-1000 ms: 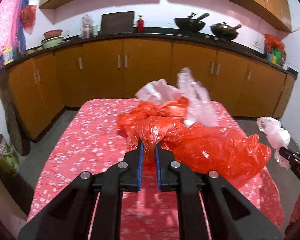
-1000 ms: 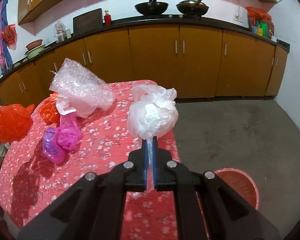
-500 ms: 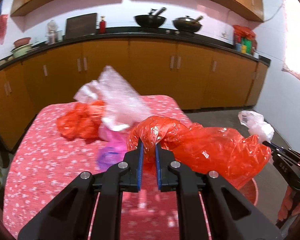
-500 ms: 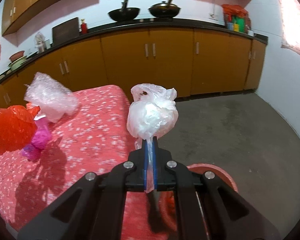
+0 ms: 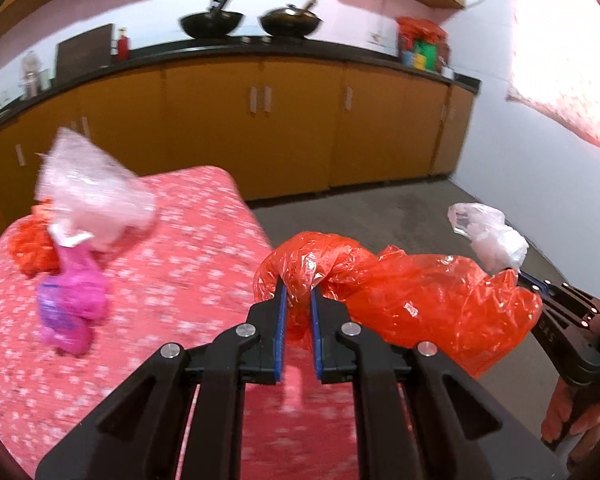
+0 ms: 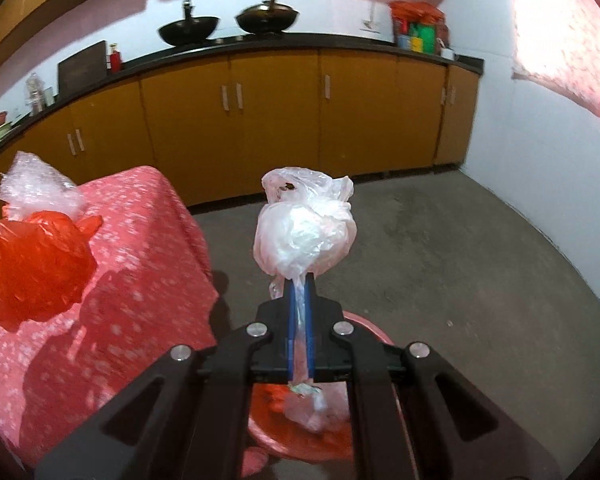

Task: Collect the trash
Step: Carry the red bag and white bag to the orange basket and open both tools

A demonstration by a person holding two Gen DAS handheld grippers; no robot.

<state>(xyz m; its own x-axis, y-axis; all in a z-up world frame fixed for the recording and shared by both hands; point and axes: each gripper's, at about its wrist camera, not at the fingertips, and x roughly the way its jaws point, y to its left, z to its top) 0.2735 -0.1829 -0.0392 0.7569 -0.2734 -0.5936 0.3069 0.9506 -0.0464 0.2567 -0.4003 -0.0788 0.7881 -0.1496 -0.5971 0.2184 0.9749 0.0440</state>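
Note:
My left gripper is shut on a crumpled red plastic bag, held in the air past the right edge of the table. My right gripper is shut on a white plastic bag, held over the floor above a red basin with some trash in it. In the left wrist view the right gripper and its white bag show at the right. In the right wrist view the red bag hangs at the left. A clear bubble-wrap wad, a pink bag and another red bag lie on the table.
The table wears a red flowered cloth. Orange cabinets under a black counter run along the far wall, with two woks on top. Bare concrete floor spreads to the right. A person's fingers show at the lower right.
Both grippers have swung right, off the table and towards the floor, each still carrying its bag. The red basin has come into the right wrist view beneath the white bag.

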